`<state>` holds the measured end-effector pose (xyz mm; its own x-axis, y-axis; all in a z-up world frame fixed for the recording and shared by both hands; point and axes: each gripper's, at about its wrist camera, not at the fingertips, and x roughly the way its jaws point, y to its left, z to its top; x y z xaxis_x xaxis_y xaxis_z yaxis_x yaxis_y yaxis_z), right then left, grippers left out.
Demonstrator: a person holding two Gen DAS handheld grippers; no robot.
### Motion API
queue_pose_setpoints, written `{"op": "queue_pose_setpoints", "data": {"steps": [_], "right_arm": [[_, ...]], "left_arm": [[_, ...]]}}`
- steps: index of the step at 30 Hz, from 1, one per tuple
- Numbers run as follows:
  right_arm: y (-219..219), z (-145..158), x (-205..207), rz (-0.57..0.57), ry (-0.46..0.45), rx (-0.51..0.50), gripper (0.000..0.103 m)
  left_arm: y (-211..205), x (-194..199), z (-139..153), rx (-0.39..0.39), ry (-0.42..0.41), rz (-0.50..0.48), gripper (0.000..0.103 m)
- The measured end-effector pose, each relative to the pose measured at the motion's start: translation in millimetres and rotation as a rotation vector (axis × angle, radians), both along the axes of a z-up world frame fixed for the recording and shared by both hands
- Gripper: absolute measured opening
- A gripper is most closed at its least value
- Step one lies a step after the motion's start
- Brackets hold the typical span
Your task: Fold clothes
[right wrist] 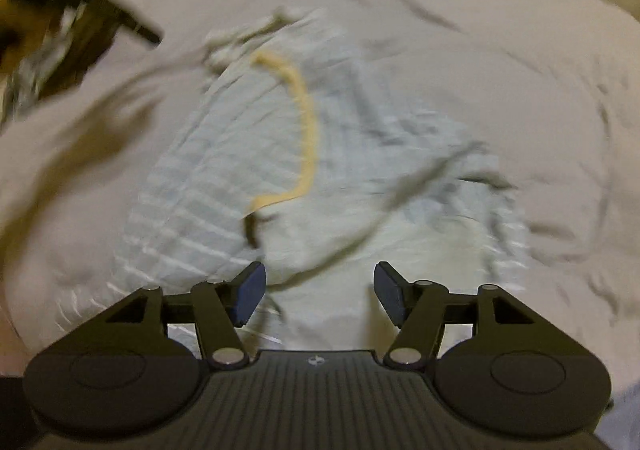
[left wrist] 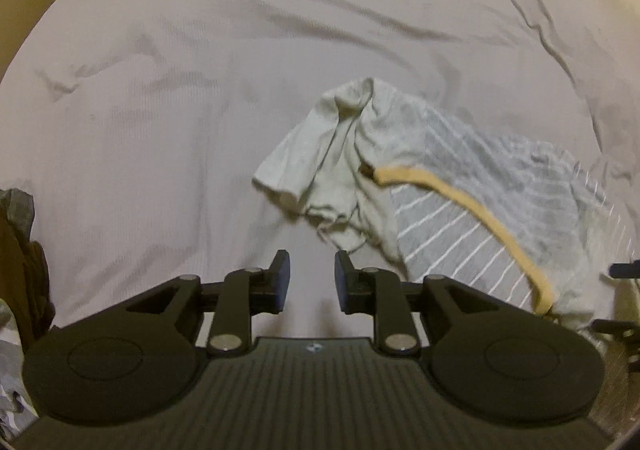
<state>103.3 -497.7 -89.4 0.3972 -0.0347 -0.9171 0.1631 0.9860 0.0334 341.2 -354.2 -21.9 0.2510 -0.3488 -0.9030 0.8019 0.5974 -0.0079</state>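
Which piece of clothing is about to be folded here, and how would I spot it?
Start from the big pale bedsheet that fills the view. On it, ahead and to the right of the open left tool, lies a crumpled grey shirt with thin white stripes. Its tan neckband, curving across the fabric, sets it apart from the dark clothes heaped at the far left edge.

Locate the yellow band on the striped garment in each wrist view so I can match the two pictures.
Left wrist: the yellow band curves down the right side, from mid-frame toward the lower right edge.
Right wrist: the yellow band arcs through the upper centre, blurred.
Shared landmark: the striped garment it lies on, spread on the pale sheet.
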Motion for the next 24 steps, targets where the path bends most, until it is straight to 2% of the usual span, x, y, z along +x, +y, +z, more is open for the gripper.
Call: {"op": "queue_pose_setpoints", "data": {"steps": [3, 4, 5, 6, 7, 12, 13, 14, 16, 20, 24], "right_arm": [[19.0, -27.8, 15.0, 0.075, 0.053, -0.084, 0.066], [23.1, -33.9, 17.9, 0.095, 0.069, -0.119, 0.062], [26.9, -39.8, 20.9, 0.115, 0.085, -0.154, 0.041], [25.4, -39.9, 23.3, 0.132, 0.087, -0.154, 0.026], [23.7, -39.7, 25.7, 0.149, 0.089, -0.154, 0.0], [-9.9, 26.1, 17.2, 0.047, 0.019, -0.242, 0.0], [-24.6, 38.6, 15.6, 0.019, 0.004, -0.255, 0.0], [-39.3, 51.2, 13.9, -0.009, -0.011, -0.268, 0.0], [-68.9, 76.1, 10.7, -0.066, -0.04, -0.294, 0.0], [-136.8, 85.3, 10.9, -0.146, -0.048, -0.355, 0.0], [-195.5, 75.9, 15.7, -0.227, -0.055, -0.322, 0.0]], "left_arm": [[5.5, 3.0, -8.9, 0.001, 0.01, -0.01, 0.022], [7.3, 4.0, -11.9, 0.001, 0.014, -0.014, 0.022], [8.9, 5.1, -14.8, 0.001, 0.017, -0.018, 0.022], [7.1, 7.5, -17.3, -0.002, 0.019, -0.032, 0.022], [5.3, 9.9, -19.7, -0.005, 0.021, -0.047, 0.022], [-9.9, 25.5, -26.7, -0.001, -0.021, -0.132, 0.024], [-17.9, 28.2, -29.5, 0.0, -0.043, -0.158, 0.026], [-25.9, 31.0, -32.3, 0.002, -0.065, -0.184, 0.033], [-42.1, 36.3, -38.0, 0.005, -0.108, -0.236, 0.037], [-80.8, 40.2, -50.4, 0.015, -0.184, -0.361, 0.041], [-116.0, 46.7, -67.0, 0.044, -0.2, -0.403, 0.042]]}}
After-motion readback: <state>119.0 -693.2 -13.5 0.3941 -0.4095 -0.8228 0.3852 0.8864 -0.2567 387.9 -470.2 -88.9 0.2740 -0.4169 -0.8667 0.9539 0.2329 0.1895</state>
